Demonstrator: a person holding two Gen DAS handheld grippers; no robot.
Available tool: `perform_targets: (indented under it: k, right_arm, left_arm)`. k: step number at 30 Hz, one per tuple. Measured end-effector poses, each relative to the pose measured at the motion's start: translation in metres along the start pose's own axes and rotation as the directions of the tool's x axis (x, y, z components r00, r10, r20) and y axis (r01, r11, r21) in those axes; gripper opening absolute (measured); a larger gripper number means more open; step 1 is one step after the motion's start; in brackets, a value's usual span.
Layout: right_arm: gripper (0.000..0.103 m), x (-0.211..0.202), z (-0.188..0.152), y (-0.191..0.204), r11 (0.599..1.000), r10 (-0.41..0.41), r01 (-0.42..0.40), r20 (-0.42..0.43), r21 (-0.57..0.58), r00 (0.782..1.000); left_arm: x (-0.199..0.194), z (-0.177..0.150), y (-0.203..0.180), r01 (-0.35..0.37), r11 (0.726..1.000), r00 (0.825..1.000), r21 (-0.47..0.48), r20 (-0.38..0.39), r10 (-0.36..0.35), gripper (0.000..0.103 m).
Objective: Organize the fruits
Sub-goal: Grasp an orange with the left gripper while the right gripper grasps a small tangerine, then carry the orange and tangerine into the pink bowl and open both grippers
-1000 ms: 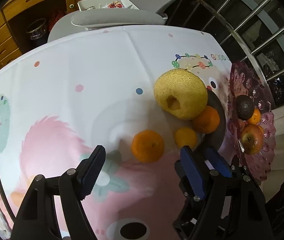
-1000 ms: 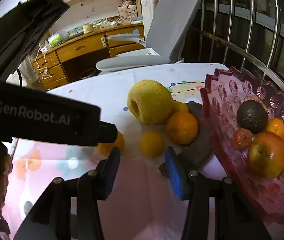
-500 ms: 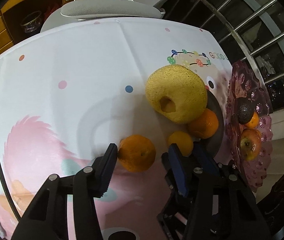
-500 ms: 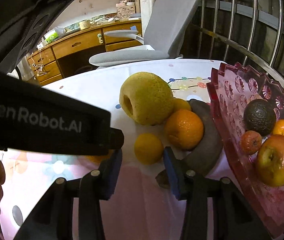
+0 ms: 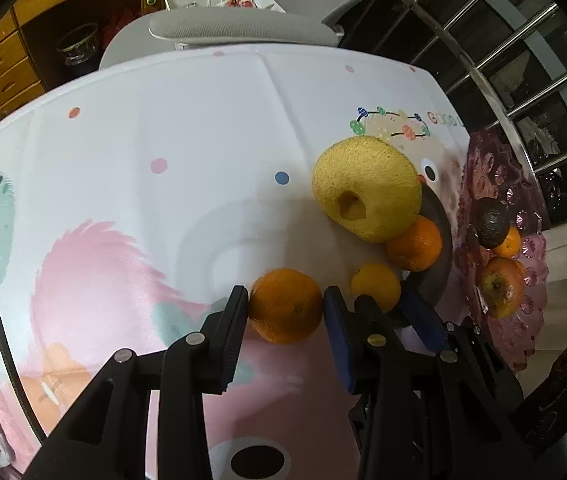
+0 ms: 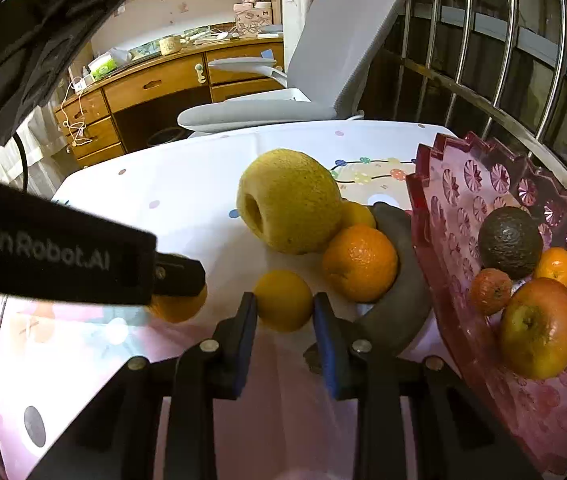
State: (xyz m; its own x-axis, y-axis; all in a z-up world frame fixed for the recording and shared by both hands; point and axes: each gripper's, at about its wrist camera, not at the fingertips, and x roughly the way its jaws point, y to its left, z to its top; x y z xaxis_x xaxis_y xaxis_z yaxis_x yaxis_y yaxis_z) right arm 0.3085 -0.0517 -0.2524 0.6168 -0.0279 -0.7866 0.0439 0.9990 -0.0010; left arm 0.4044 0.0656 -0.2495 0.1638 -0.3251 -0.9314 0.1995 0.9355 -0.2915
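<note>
My left gripper (image 5: 285, 308) is shut on an orange (image 5: 285, 305) that rests on the tablecloth. My right gripper (image 6: 283, 312) has closed around a small yellow citrus (image 6: 283, 300), pads at both its sides; it also shows in the left wrist view (image 5: 375, 286). A big yellow pomelo (image 6: 289, 202) lies behind, with another orange (image 6: 359, 268) leaning on a dark curved piece (image 6: 399, 292). A pink glass fruit plate (image 6: 463, 184) at the right holds an avocado (image 6: 509, 242), an apple (image 6: 539, 328) and small tangerines (image 6: 489, 291).
The table wears a white and pink cartoon cloth (image 5: 131, 184). A grey office chair (image 6: 323, 68) stands behind the table, a wooden desk (image 6: 151, 92) beyond it. A metal railing (image 6: 503, 52) runs along the right side, close behind the plate.
Both grippers moved forward and closed. The left jaws narrowed onto the orange. The right jaws narrowed onto the small yellow citrus.
</note>
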Motion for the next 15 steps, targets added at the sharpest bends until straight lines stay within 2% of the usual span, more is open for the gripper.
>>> perform_targets:
  k: [7, 15]
  right_arm:
    - [0.028, -0.022, -0.002, 0.005, 1.0, -0.01, 0.01, 0.01, -0.003, 1.0]
    - [0.028, -0.07, -0.008, 0.011, 0.998, -0.061, 0.06, 0.066, 0.013, 0.996]
  left_arm:
    - [-0.035, -0.016, -0.002, 0.002, 1.0, 0.999, 0.021, 0.033, -0.003, 0.037]
    - [-0.084, -0.043, -0.009, 0.025, 0.997, 0.996, 0.072, 0.084, -0.031, 0.037]
